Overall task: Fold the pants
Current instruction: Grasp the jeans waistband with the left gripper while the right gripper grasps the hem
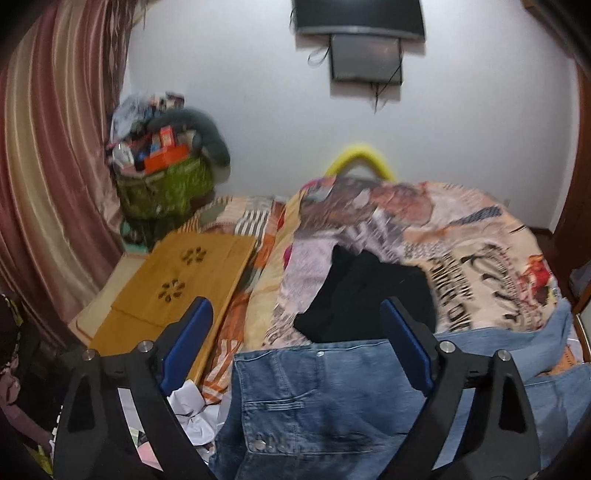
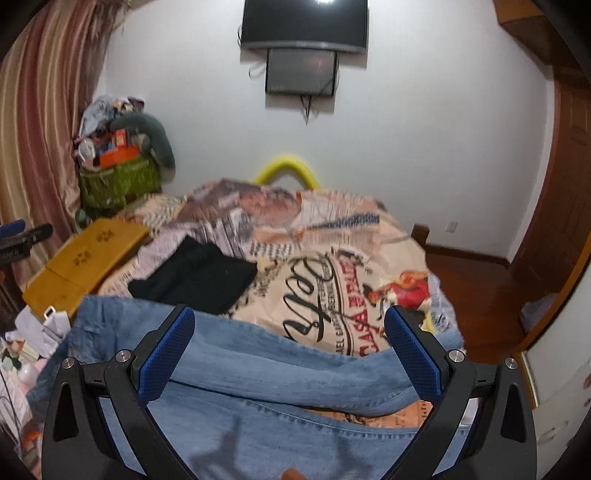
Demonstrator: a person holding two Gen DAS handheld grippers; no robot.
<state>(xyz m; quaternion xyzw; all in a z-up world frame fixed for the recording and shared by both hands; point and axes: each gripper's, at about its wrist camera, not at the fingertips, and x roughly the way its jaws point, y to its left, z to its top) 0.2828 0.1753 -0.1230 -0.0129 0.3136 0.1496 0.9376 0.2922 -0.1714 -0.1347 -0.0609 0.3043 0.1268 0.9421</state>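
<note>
Light blue jeans [image 1: 325, 398] lie spread on the bed at its near end, waistband and back pocket under my left gripper [image 1: 295, 314]. That gripper is open and empty, hovering above the waist. In the right wrist view the jeans' legs [image 2: 258, 406] lie across the bed below my right gripper [image 2: 290, 325], which is open, empty and above the cloth. A folded black garment [image 1: 365, 295] lies just beyond the jeans; it also shows in the right wrist view [image 2: 199, 275].
The bed carries a printed quilt [image 2: 332, 280]. A wooden lap table [image 1: 173, 291] lies at the left. A green basket [image 1: 162, 184] full of things stands by the curtain [image 1: 48, 147]. Crumpled paper [image 1: 195, 410] lies at the left edge. A TV [image 2: 306, 26] hangs on the wall.
</note>
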